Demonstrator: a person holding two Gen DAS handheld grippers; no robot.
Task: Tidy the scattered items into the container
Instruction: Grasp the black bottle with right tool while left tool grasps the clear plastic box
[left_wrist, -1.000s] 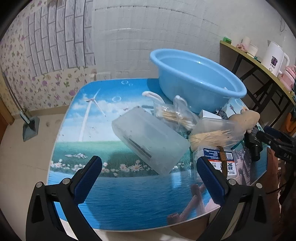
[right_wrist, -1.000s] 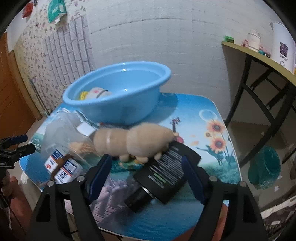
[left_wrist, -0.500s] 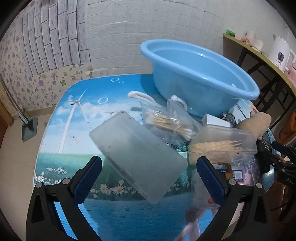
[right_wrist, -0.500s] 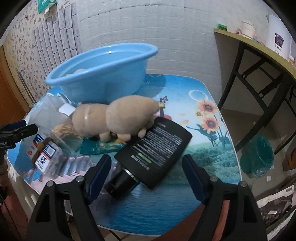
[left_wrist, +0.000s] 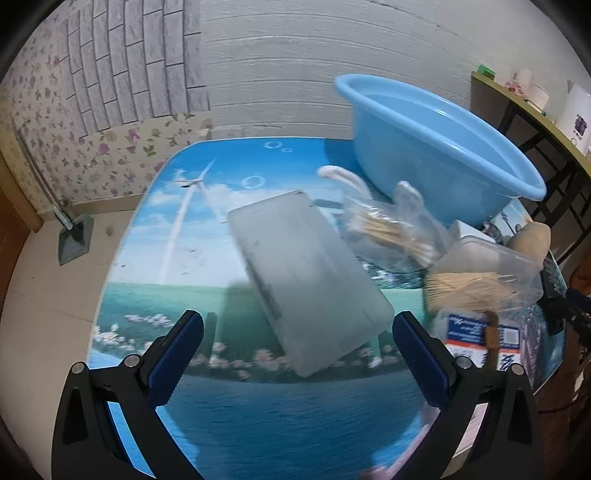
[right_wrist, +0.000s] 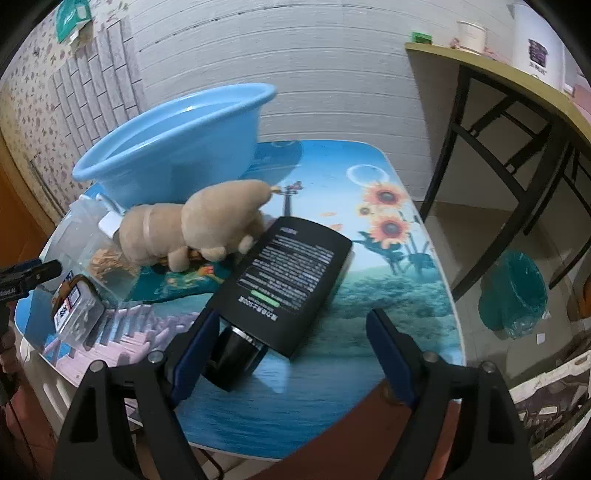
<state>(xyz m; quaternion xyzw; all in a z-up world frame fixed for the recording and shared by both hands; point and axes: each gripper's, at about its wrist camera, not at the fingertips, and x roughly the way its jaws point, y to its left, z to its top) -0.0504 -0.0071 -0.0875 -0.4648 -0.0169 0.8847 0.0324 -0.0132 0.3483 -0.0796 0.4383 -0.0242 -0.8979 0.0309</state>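
Fingers of the left gripper (left_wrist: 295, 354) stood wide apart with nothing pressed between them, low over the near part of the picture-printed table (left_wrist: 177, 258). Just beyond them lay a frosted plastic box (left_wrist: 306, 273), its near corner reaching between the blue pads. To its right sat a clear bag of cotton swabs (left_wrist: 391, 229), a clear tub of wooden sticks (left_wrist: 487, 277) and a labelled packet (left_wrist: 476, 336). Farther right, at the far side, stood the blue basin (left_wrist: 436, 147), the container for the scattered items.

Seen from the right wrist, the basin (right_wrist: 177, 147) was far left, with a beige plush toy (right_wrist: 207, 225) lying just in front of it. The right gripper (right_wrist: 291, 350) also had its fingers spread, gripping nothing; the cap end of a black bottle (right_wrist: 291, 273) lay by its left finger (right_wrist: 192, 354).
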